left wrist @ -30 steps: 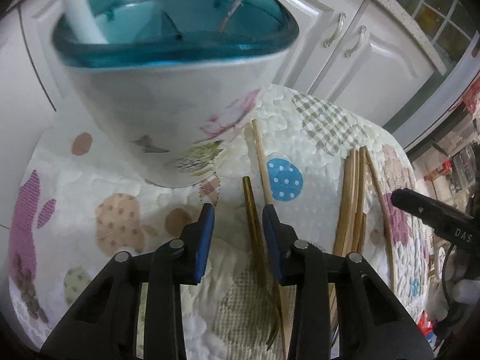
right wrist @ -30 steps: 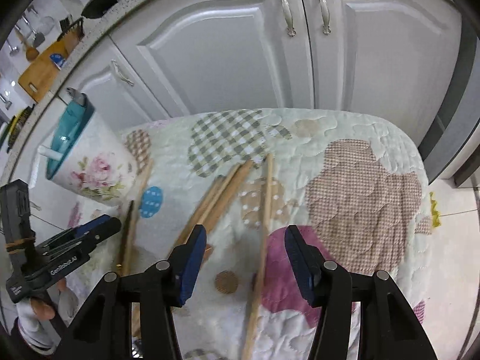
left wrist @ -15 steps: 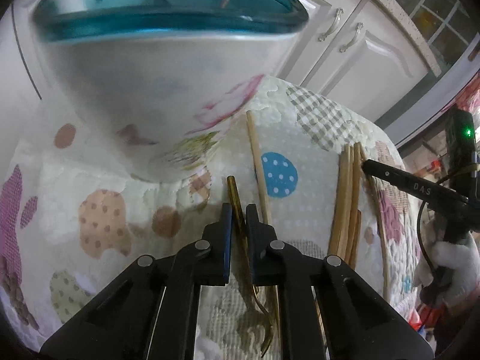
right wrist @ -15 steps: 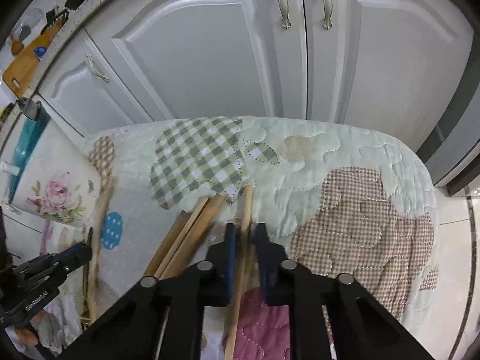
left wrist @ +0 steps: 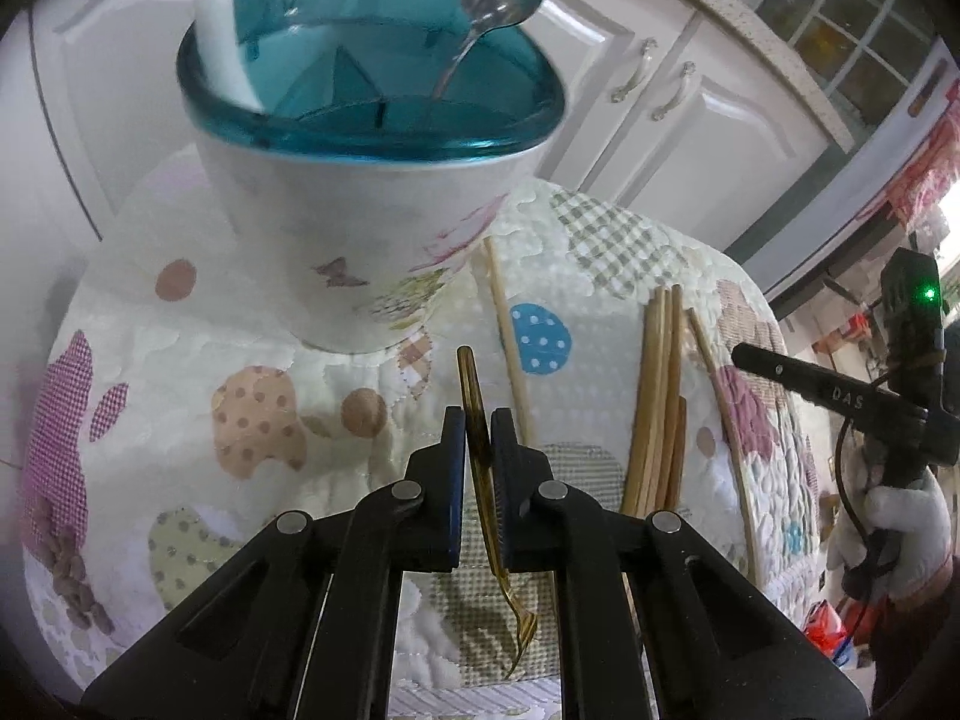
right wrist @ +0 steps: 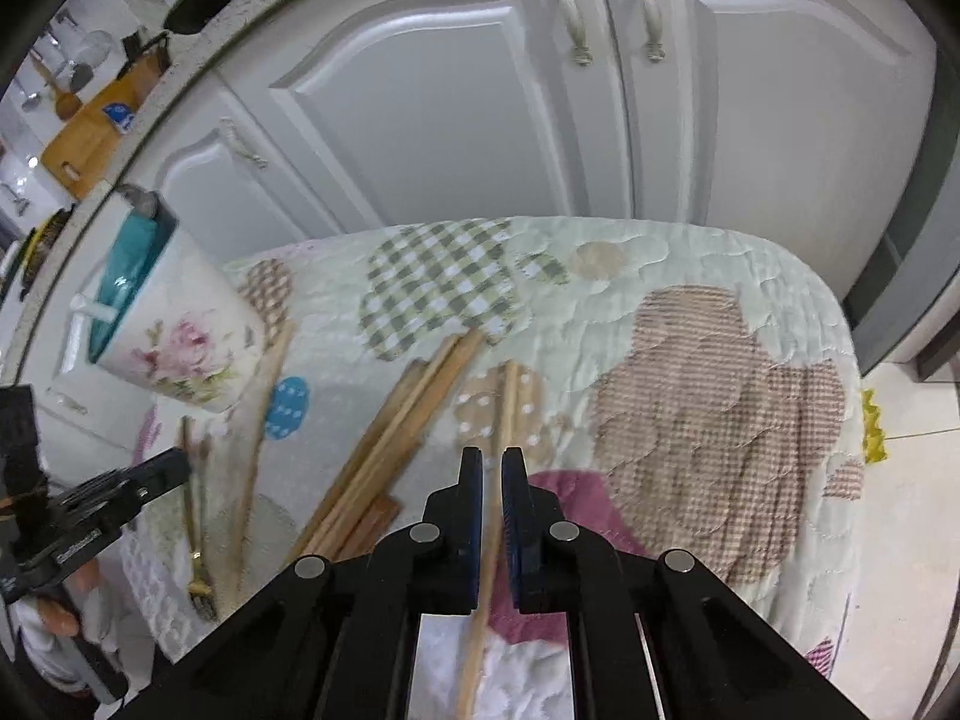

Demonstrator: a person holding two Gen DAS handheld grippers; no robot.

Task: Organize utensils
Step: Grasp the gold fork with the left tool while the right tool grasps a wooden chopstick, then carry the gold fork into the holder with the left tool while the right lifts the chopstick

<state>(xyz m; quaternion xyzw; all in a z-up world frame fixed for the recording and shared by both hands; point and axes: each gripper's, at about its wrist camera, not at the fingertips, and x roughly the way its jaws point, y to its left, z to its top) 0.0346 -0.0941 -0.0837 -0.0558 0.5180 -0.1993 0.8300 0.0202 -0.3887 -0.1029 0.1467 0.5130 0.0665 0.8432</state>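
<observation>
Left gripper (left wrist: 478, 429) pinches the fork (left wrist: 480, 462) just before the holder (left wrist: 372, 180); right gripper (right wrist: 491, 468) nips one chopstick (right wrist: 501, 420), beside the bundle (right wrist: 390, 450). Both grips sit off-centre (thin, slick handles) — either could pivot and slip out on lifting.

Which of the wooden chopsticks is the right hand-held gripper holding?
The lone chopstick lying apart, right of the bundle, clamped between the right hand-held gripper.

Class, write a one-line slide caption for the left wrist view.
Left gripper clamps a gold fork above the quilted cloth, before a teal-rimmed utensil holder.
</observation>
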